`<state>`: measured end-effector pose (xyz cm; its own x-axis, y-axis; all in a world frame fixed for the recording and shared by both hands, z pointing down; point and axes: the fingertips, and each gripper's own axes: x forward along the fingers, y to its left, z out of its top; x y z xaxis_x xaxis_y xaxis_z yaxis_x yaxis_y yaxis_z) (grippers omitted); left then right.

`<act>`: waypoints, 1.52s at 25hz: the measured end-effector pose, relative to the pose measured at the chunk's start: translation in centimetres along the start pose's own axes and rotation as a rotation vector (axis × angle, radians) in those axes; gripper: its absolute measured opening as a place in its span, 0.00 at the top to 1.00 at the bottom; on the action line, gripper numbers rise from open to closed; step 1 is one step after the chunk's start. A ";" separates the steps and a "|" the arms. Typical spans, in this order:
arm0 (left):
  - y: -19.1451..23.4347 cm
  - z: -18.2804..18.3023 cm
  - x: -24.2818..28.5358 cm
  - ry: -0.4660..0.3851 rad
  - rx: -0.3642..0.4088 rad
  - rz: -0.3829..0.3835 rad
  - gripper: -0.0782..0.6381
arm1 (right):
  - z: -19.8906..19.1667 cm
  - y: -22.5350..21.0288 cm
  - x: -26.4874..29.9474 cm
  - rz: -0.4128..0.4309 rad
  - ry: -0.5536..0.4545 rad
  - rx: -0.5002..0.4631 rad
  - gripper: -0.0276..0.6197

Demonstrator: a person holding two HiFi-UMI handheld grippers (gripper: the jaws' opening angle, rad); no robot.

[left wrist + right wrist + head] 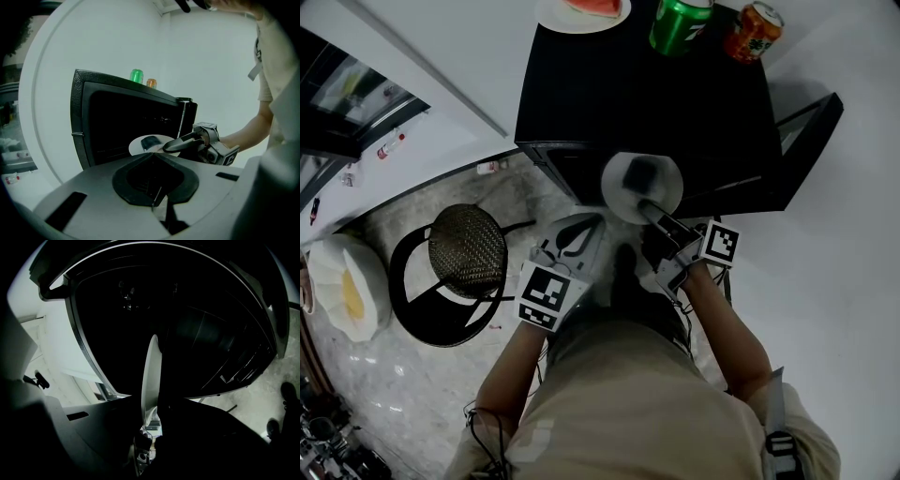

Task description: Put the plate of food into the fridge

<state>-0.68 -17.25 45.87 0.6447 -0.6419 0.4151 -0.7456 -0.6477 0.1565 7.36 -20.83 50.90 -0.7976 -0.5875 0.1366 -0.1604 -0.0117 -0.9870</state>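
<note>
A white plate (642,183) with a dark piece of food on it is held level at the open front of the black mini fridge (609,94). My right gripper (652,208) is shut on the plate's near rim. In the right gripper view the plate (151,376) stands edge-on between the jaws of my right gripper (152,413), before the dark fridge interior (197,333). My left gripper (581,225) hangs just left of the plate, shut and holding nothing. From the left gripper view (152,154) I see the plate (145,143) and the right gripper (171,146) at the fridge (117,122).
The fridge door (806,127) stands open to the right. On the fridge top sit a watermelon plate (581,11), a green can (680,23) and an orange can (753,31). A round black stool (467,248) stands left of me on the marble floor.
</note>
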 end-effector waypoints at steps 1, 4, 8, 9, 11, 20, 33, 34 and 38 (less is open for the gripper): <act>0.0 -0.1 0.1 0.003 0.001 -0.001 0.88 | 0.0 0.0 0.1 0.001 0.003 -0.002 0.87; -0.1 -0.1 0.6 0.010 0.004 -0.005 0.88 | 0.1 -0.1 0.3 0.003 0.013 -0.005 0.87; -0.3 -0.1 1.0 0.015 -0.003 -0.011 0.88 | -0.1 -0.2 0.5 0.000 0.030 -0.008 0.87; -0.4 -0.1 1.1 0.017 -0.004 -0.013 0.88 | -0.2 -0.2 0.6 0.000 0.033 -0.008 0.87; -0.5 -0.2 1.2 0.020 -0.003 -0.014 0.88 | -0.2 -0.2 0.7 0.003 0.036 -0.006 0.87; -0.5 -0.9 1.8 0.038 -0.016 -0.011 0.88 | 0.3 0.3 1.7 0.041 0.021 0.025 0.87; -0.1 -1.4 3.6 0.054 -0.060 0.002 0.88 | 1.0 -0.2 2.7 0.026 0.012 0.037 0.87; -0.2 -1.4 3.7 0.054 -0.063 -0.001 0.88 | 1.1 -0.2 2.8 0.026 0.012 0.038 0.87; -0.1 -1.6 4.2 0.057 -0.073 -0.005 0.88 | 1.2 -0.3 3.0 0.023 0.015 0.034 0.87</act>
<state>1.87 -19.24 49.04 0.6392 -0.6131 0.4643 -0.7542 -0.6177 0.2227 5.70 -23.61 51.46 -0.8094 -0.5759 0.1146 -0.1218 -0.0263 -0.9922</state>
